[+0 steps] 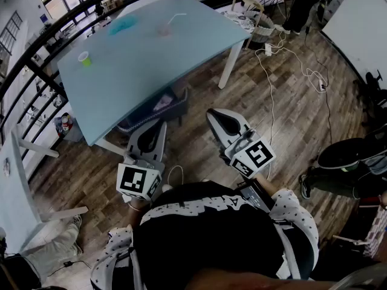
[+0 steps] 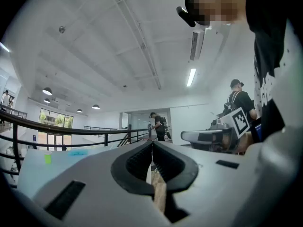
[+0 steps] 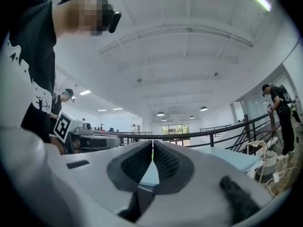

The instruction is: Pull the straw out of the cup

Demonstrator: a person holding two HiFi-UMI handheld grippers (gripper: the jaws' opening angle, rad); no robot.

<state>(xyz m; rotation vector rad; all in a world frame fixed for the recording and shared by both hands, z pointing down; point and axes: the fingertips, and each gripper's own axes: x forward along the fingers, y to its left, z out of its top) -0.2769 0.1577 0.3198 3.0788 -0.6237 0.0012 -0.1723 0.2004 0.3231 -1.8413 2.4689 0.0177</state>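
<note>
Only the head view shows the cup [image 1: 164, 30]. It stands on the table [image 1: 181, 59] at the top centre of the frame, with the straw [image 1: 176, 20] in it, leaning to the upper right. The left gripper [image 1: 159, 125] and right gripper [image 1: 214, 113] sit low in the frame over the floor [image 1: 290, 113], well apart from the cup.

The gripper views show what that view does not. The left gripper [image 2: 152, 145] has its jaws pressed together with nothing between them, and so does the right gripper [image 3: 152, 144]. At the lower left of the left gripper view a green cup [image 2: 48, 158] shows on the table. The cup with the straw is not to be made out there, perhaps behind the jaws.
</note>
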